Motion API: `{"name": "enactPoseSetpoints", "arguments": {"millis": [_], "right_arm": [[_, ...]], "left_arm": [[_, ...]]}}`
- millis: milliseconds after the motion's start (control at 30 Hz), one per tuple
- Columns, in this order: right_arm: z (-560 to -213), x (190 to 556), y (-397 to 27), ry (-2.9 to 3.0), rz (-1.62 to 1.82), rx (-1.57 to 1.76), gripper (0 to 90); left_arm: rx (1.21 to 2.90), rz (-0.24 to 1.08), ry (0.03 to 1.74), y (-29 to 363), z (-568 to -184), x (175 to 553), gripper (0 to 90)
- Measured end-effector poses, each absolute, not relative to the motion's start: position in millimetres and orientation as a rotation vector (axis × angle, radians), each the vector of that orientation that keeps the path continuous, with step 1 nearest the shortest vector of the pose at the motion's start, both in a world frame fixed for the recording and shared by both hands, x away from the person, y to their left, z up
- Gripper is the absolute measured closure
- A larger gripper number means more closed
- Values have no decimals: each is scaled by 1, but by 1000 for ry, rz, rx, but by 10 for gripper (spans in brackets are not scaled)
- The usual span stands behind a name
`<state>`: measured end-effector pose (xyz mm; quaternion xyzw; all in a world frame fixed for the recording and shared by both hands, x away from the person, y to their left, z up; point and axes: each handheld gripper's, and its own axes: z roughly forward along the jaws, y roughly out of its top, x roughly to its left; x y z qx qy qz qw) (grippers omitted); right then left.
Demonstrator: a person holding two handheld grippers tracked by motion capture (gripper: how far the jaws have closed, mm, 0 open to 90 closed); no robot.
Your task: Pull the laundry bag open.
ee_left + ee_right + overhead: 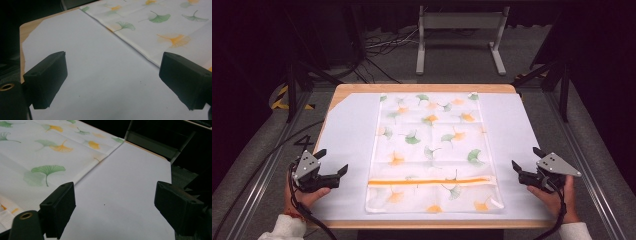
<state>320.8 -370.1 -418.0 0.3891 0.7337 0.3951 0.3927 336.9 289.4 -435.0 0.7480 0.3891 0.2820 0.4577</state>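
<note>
High view: ginkgo-print cloth (432, 150) lies flat mid-desk (422, 88); left hand-held gripper (334, 162) and right hand-held gripper (526, 159) sit either side near the front edge, jaws wide, holding nothing.

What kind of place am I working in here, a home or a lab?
Probably a lab recording rig, not a home: a wooden table under a white sheet with a ginkgo-print cloth, dark curtained surroundings, floor cables and a metal frame stand behind.
</note>
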Motion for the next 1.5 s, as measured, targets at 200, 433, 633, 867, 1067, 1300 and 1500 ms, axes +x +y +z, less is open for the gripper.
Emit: {"name": "enactPoseSetpoints", "arguments": {"millis": [200,433,633,867,1067,1300,1500], "right_arm": [[-422,318,-370,1850,1025,1000,149],[-426,317,-368,1844,1036,1014,99],[-426,316,-367,1835,1036,999,103],[-424,317,-361,1839,1023,981,112],[-425,318,-359,1859,1016,970,117],[-425,318,-360,1855,1018,974,117],[-426,317,-361,1857,1013,975,117]], "left_arm": [[1800,683,986,295,-437,334,83],[1827,659,977,290,-438,334,61],[1826,651,967,287,-437,331,56],[1842,648,962,288,-438,329,58],[1837,661,964,290,-436,328,57],[1851,663,964,289,-436,330,57],[1860,653,964,287,-437,332,58]]}}
